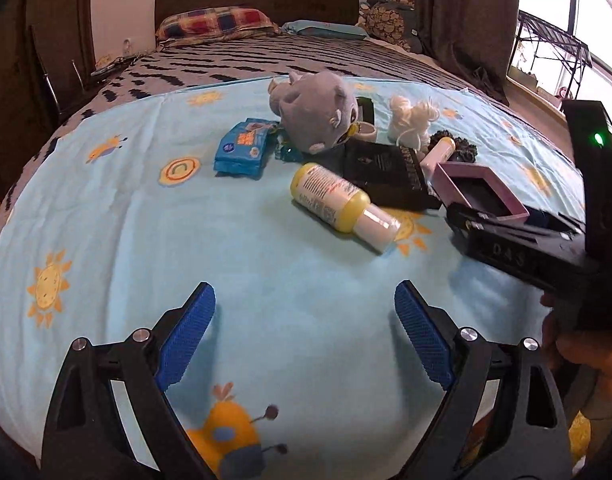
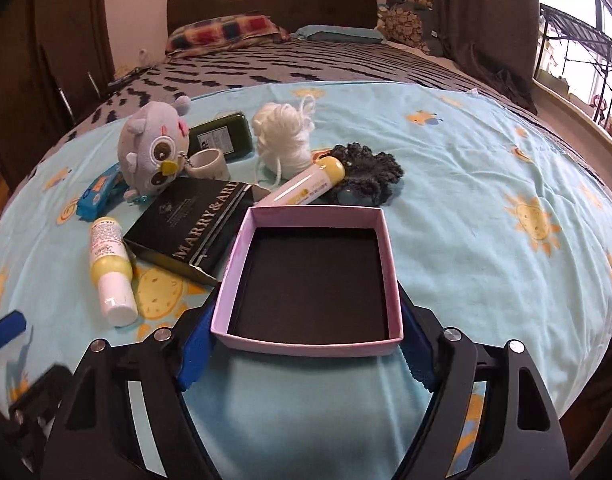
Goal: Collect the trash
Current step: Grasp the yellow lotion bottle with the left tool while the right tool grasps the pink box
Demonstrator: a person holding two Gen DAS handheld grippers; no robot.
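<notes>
Pale blue sun-print sheet (image 2: pixel 466 240) over a bed, dark headboard (image 2: pixel 272 4) at top, left gripper (image 1: pixel 304 334) spread wide over bare sheet, right gripper (image 2: pixel 306 344) clamped on pink box (image 2: pixel 310 276) at lower centre — clutter just behind.

Both wrist views face headboard, close over bed (image 1: pixel 106 208); share clutter.

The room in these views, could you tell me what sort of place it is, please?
Most likely a bedroom: a bed with a dark wooden headboard, a checked pillow at its head, and a sun-patterned blue sheet spread over it.

two bottles (image 2: pixel 111 270), one pink box (image 2: pixel 311 280), one plush owl (image 2: pixel 156 148)
</notes>
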